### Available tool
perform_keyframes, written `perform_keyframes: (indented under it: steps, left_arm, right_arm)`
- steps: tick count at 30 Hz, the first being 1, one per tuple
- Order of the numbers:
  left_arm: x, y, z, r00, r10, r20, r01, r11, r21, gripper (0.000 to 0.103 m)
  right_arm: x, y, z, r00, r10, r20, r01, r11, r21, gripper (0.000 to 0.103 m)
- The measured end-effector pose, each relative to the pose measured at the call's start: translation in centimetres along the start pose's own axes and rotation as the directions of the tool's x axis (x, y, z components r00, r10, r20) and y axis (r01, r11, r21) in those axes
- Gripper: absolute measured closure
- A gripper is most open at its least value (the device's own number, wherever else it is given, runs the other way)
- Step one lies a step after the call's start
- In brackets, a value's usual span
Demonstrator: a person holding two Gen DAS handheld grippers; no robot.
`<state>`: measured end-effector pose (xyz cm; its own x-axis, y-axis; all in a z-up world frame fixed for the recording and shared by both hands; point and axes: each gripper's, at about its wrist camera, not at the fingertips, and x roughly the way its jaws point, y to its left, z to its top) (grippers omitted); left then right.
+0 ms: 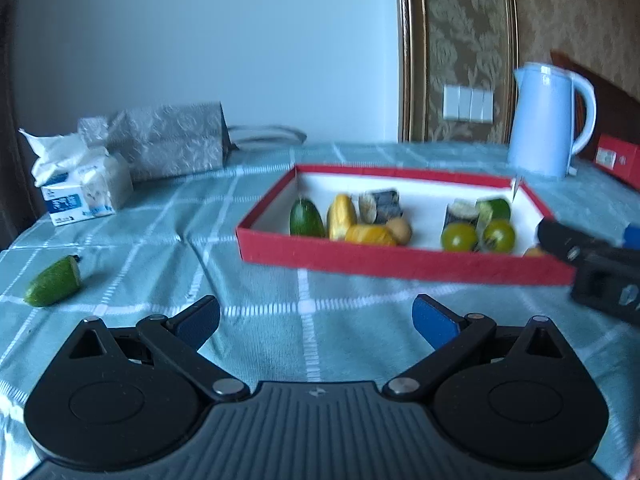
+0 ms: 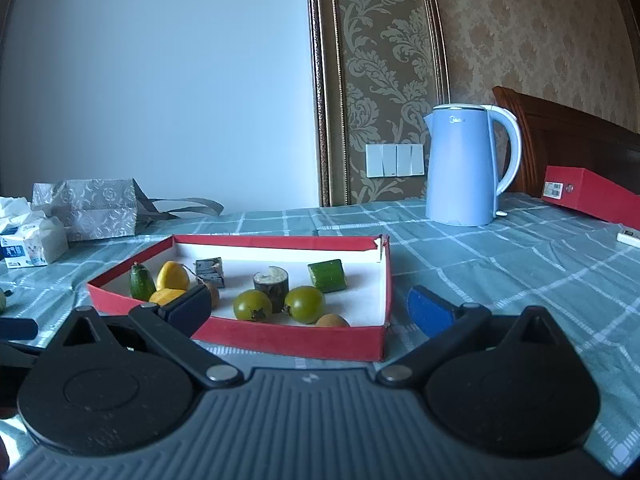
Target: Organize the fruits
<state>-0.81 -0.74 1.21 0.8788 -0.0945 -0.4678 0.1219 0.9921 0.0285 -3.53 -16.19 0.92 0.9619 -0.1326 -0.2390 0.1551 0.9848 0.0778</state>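
A shallow red box (image 1: 400, 262) with a white inside holds several fruit pieces: a green cucumber piece (image 1: 306, 218), yellow pieces (image 1: 342, 216), two green tomatoes (image 1: 460, 237) and dark cut pieces. The box also shows in the right wrist view (image 2: 288, 338) with the tomatoes (image 2: 253, 306). A lone green cucumber half (image 1: 54, 282) lies on the cloth at the left, outside the box. My left gripper (image 1: 316, 320) is open and empty in front of the box. My right gripper (image 2: 310, 308) is open and empty at the box's near edge.
A blue kettle (image 2: 466, 166) stands behind the box. A tissue pack (image 1: 80, 188) and a grey gift bag (image 1: 168, 142) sit at the back left. Another red box (image 2: 592, 194) lies at the far right. The table has a checked green cloth (image 1: 168, 240).
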Motion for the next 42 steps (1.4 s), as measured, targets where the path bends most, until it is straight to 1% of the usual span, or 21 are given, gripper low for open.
perform_keyframes:
  steps: [2,7,10,16,19,22,26,29,35,40,42]
  left_arm:
    - [-0.8,0.1,0.2,1.0,0.0,0.005,0.0,0.999,-0.034,0.0]
    - [-1.9,-0.5,0.7,0.999,0.03,0.022,-0.029,0.999,-0.018,0.0]
    - [-2.4,-0.6,1.0,0.999,0.038,0.033,-0.037,0.999,-0.034,0.0]
    - [-3.2,-0.5,1.7,0.998,0.057,0.023,-0.055,0.995,-0.085,0.0]
    - [-3.4,-0.6,1.9,0.998,0.066,0.014,-0.064,0.994,-0.084,0.0]
    - [-3.6,-0.8,2.1,0.998,0.065,0.02,-0.064,0.995,-0.079,0.0]
    - [-3.7,-1.1,2.0,0.996,0.083,0.028,-0.081,0.994,-0.067,0.0]
    - [-3.7,-1.2,2.1,0.996,0.088,0.029,-0.086,0.995,-0.056,0.0]
    - [-3.9,-1.5,2.1,0.994,0.1,0.042,-0.099,0.995,-0.034,0.0]
    - [-4.0,-1.8,2.3,0.994,0.102,0.048,-0.102,0.995,-0.02,0.0]
    - [-4.0,-2.0,2.2,0.992,0.115,0.059,-0.114,0.993,-0.013,0.0]
  right_arm:
    - [-0.1,-0.1,0.1,1.0,-0.004,-0.003,0.004,1.0,-0.001,0.0]
    - [-0.5,-0.4,0.3,1.0,-0.024,0.002,0.024,1.0,0.012,0.0]
    - [-0.8,-1.2,0.5,0.999,-0.051,0.014,0.05,0.997,0.06,0.0]
    - [-0.3,-1.4,0.5,0.993,-0.113,-0.023,0.114,0.992,0.058,0.0]
    - [-0.2,-1.2,0.5,0.992,-0.125,-0.035,0.127,0.991,0.05,0.0]
    - [-0.1,-0.9,0.5,0.989,-0.138,-0.046,0.14,0.989,0.047,0.0]
    - [0.6,-0.4,0.4,0.986,-0.142,-0.09,0.146,0.989,0.038,0.0]
    - [0.8,-0.1,0.3,0.984,-0.147,-0.101,0.15,0.988,0.026,0.0]
    - [0.6,0.6,0.6,0.984,-0.148,-0.099,0.149,0.989,0.005,0.0]
    - [0.4,1.2,0.8,0.981,-0.155,-0.115,0.154,0.988,-0.017,0.0]
    - [0.3,1.4,0.9,0.981,-0.161,-0.112,0.159,0.987,-0.025,0.0]
